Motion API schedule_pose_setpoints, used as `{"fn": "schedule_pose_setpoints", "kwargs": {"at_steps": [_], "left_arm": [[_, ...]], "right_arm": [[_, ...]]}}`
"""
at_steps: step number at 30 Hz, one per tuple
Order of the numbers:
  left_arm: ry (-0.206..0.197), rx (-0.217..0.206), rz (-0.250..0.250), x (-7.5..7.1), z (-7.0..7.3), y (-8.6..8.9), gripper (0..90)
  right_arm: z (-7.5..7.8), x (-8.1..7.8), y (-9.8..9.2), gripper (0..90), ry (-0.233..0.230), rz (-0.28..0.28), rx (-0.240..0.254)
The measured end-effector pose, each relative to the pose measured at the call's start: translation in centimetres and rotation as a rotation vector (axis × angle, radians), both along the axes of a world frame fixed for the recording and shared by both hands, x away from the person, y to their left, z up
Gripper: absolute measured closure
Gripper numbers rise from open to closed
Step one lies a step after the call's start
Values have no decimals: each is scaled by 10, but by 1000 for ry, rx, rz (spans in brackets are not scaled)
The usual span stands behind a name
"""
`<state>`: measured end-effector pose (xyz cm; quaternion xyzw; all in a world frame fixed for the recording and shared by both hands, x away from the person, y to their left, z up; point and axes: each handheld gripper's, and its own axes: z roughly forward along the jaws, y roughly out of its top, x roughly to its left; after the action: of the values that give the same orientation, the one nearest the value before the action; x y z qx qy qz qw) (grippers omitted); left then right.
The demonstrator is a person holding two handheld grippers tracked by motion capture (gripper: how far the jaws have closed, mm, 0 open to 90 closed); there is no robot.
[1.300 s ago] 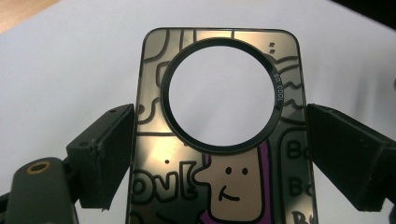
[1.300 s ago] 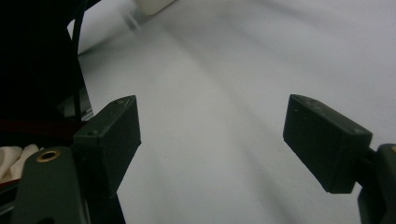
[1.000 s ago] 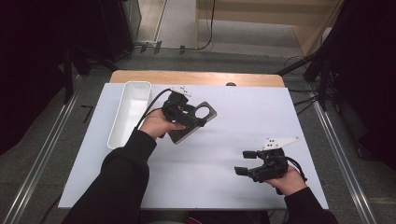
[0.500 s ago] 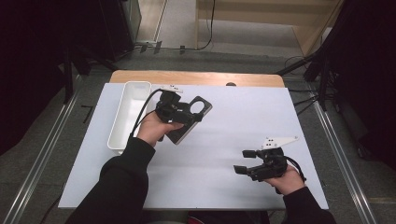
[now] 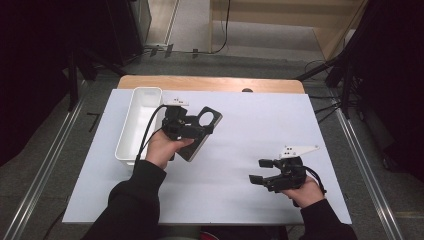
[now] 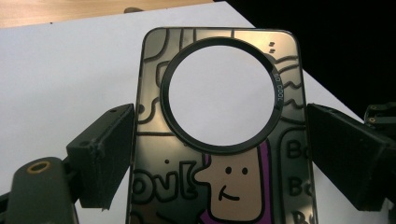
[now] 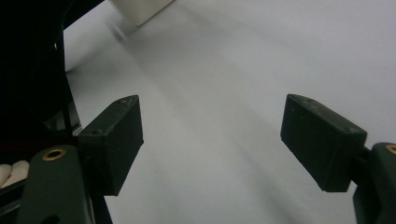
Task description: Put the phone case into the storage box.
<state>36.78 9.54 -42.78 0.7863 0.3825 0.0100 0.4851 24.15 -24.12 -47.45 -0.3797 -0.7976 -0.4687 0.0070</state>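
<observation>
In the high view we see the left gripper [image 5: 207, 127] left of centre, holding a dark phone case [image 5: 202, 132] just above the white table sheet [image 5: 250, 115], right beside the white tray [image 5: 131, 134] that lies along the sheet's left edge. From up there the case reads only as a flat dark slab with a round hole.

The left gripper view gives us what the high view cannot: the case [image 6: 219, 135] fills the middle of the frame, printed with cartoon outlines, a tan face on purple and bubble letters, and a black ring frames the big round cut-out, through which the white sheet shows. Both black jaws press on its long edges, one at lower left and one at right, so we read the left gripper as clamped on the case across its width.

The right gripper [image 5: 260, 171] sits in the lower right of the high view, low over the sheet and well apart from the case. In the right gripper view its jaws stand wide apart with bare white sheet between them; the tray's corner [image 7: 140, 11] shows at the upper left.
</observation>
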Motion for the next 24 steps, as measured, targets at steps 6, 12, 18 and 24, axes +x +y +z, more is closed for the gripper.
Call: {"fn": "schedule_pose_setpoints", "kwargs": {"at_steps": [6,12,18,24], "left_arm": [[-30,-6,3,-10,-4,-1,112],[-31,-46,29,-18,-10,4,112],[-27,-57,56,-27,-15,6,112],[-39,-64,95,-36,-24,2,112]], "right_arm": [[1,-1,4,199,-4,-30,13],[4,1,8,199,11,-50,54],[5,4,8,217,16,-70,54],[5,8,11,218,14,-74,42]]}}
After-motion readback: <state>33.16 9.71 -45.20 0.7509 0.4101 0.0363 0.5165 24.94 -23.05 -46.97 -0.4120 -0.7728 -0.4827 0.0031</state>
